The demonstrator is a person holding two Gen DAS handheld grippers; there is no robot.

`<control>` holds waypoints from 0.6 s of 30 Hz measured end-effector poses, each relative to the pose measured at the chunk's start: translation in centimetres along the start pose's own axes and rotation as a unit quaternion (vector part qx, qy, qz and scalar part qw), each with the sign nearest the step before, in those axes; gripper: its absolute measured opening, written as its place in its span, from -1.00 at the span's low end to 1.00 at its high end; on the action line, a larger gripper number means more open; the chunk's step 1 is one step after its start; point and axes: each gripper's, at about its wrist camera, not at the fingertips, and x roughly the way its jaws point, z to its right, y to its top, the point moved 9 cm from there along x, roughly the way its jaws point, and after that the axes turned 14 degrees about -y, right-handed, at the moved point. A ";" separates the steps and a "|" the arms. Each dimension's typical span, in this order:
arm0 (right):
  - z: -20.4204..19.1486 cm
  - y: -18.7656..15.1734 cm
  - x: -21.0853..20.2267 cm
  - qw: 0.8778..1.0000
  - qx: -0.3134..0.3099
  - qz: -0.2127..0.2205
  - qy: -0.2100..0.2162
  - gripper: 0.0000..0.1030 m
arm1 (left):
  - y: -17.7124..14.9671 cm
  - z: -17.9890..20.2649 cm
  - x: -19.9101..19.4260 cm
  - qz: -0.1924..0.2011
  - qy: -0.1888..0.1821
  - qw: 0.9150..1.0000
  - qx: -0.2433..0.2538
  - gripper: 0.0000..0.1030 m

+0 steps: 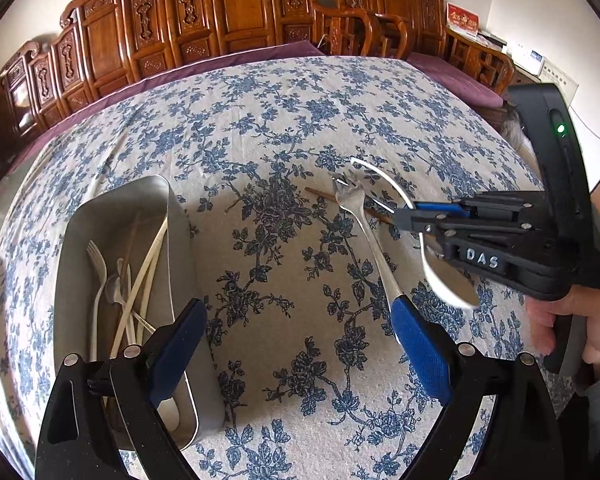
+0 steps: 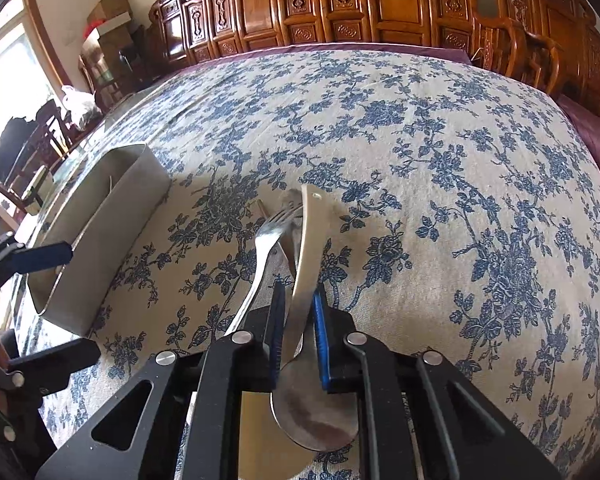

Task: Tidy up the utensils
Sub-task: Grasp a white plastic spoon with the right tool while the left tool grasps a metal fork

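Nearest, in the right wrist view: right claw (image 2: 296,332) clenched on a metal spoon (image 2: 306,280) — blue pads pressed to both sides of the neck, bowl back toward the camera between the black arms, pale handle with a small hole at its tip angled up and away. Raised white letters "DAS" legible on the right claw's black body in the left wrist view. Left claw (image 1: 300,356) released, blue pads spread wide with only cloth between, hovering over the near part of the table; left finger (image 1: 176,356) over the tray's near end.

Just beyond the spoon, lying on the cloth: a metal fork (image 2: 266,248), tines away, handle running back toward the right claw, and a brown chopstick (image 1: 320,195) partly under the fork's head. Toward the left edge of the table, a rectangular metal tray (image 1: 180,240) with rounded corners, already holding a white fork, metal spoons and pale chopsticks heaped lengthwise.

Table (image 1: 284,128) covered in a cream cloth printed with blue flowers and vines; a purple underlayer showing along the far edge. Behind, a row of carved reddish wooden chairs (image 1: 236,12) against a pale wall; a red card with gold writing, too small to read, on a side cabinet at right. Bright window and stacked boxes at far left in the right wrist view.
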 end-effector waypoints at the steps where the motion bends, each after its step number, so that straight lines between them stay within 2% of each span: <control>1: 0.2 0.1 -0.2 1.000 0.005 0.003 0.001 -0.78 | -0.1 0.1 0.1 -0.002 0.002 1.000 0.001 0.74; 10: 1.9 0.6 -2.2 0.999 0.034 0.024 0.018 -0.89 | -0.3 1.5 1.6 -0.017 0.000 1.000 0.002 0.74; 18: 5.1 0.8 -3.8 0.996 0.069 0.041 0.024 -0.91 | 0.4 3.5 4.2 -0.029 -0.002 0.999 0.016 0.74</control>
